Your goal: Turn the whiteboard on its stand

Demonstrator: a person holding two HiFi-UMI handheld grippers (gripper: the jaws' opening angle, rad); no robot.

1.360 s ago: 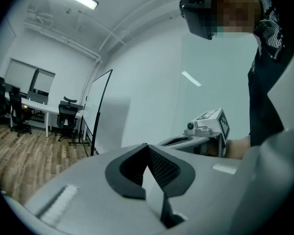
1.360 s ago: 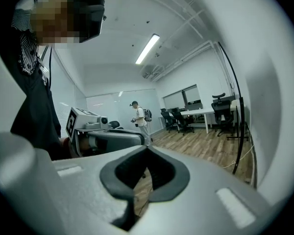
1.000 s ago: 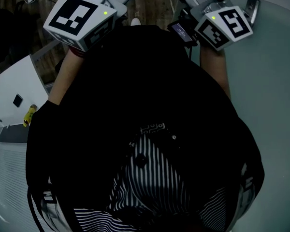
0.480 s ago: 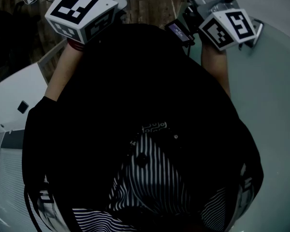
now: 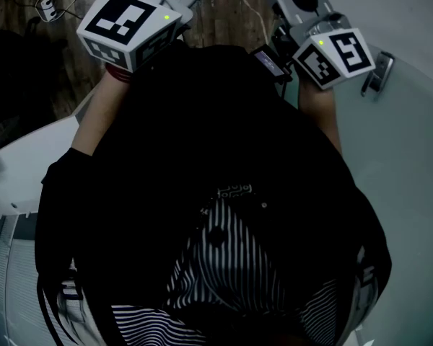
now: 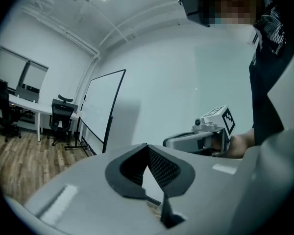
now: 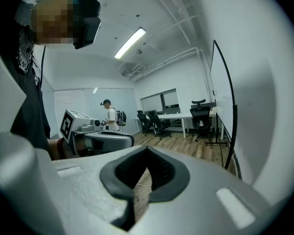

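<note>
A large pale whiteboard [image 7: 264, 106] with a thin black frame fills the right of the right gripper view, close by. In the head view the same pale board [image 5: 408, 164] lies to the right of the person's dark shirt. My right gripper [image 7: 132, 199] is shut with nothing between its pads; its marker cube [image 5: 335, 52] is held up near the board's edge. My left gripper [image 6: 154, 199] is also shut and empty, its cube [image 5: 130, 24] raised at top left. Each gripper shows in the other's view: the right gripper's marker cube [image 6: 210, 131] and the left gripper [image 7: 95, 133].
A second whiteboard on a wheeled stand [image 6: 100, 109] stands farther off, with office chairs [image 6: 61, 114] and desks on the wood floor. A person with a backpack [image 7: 110, 114] stands in the background. A metal clip [image 5: 372, 74] sits on the board's edge. Another white panel [image 5: 25, 164] lies at the left.
The head view has swung slightly: the white panel at the left has slid lower, and more wood floor shows. Both marker cubes have shifted a little. The clip is uncovered beside the right cube.
</note>
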